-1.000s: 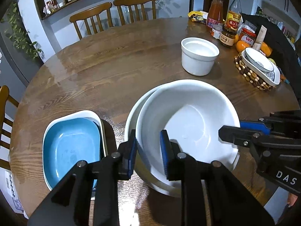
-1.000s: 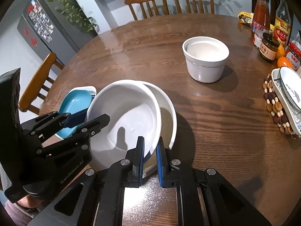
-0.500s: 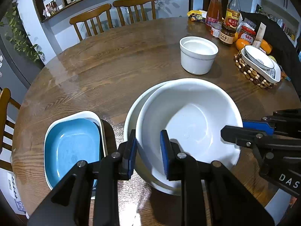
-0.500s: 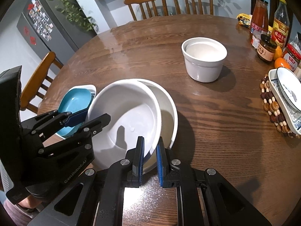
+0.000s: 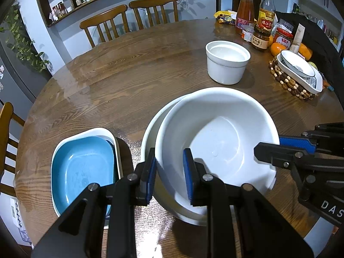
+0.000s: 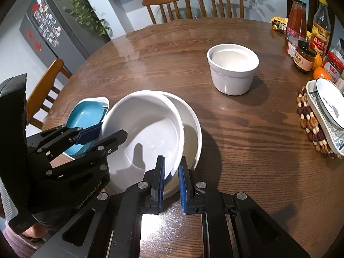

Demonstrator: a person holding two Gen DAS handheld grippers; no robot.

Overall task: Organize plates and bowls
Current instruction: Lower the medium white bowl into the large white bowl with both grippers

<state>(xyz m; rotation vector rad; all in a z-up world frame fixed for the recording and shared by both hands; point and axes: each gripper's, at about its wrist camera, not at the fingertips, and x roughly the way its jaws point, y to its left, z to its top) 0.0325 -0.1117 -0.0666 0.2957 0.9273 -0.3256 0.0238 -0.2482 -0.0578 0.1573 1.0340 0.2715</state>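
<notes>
I hold the upper wide white ceramic bowl (image 5: 215, 142) by its rim with both tongs: my left tongs (image 5: 169, 174) are clenched on the near-left edge, one pad outside the wall and one inside, and my right tongs (image 6: 172, 172) are pinched tight on the opposite side of the rim. The bowl sits tilted inside a second white bowl of the same kind (image 6: 191, 124), which rests on the round dark wooden table (image 5: 129, 81) near my edge. The upper one is off-centre, so the lower rim shows as a crescent on one side.

My worry is the grip. Glazed rim is slick, and each pair of tongs bites only a thin lip; if one side slips, I judge the bowl would drop onto the lower one and chip or clatter. Uneven lowering could also wedge it askew instead of nesting, or push the lower bowl toward the blue rectangular dish in its white tray (image 5: 83, 169) just beside it.

The bowl opens upward, mouth tipped slightly toward me. Being round, it has no real long axis; its axis of symmetry stands near upright, leaning a little. The white straight-sided crock (image 5: 226, 61) stands well apart, farther across the table.
</notes>
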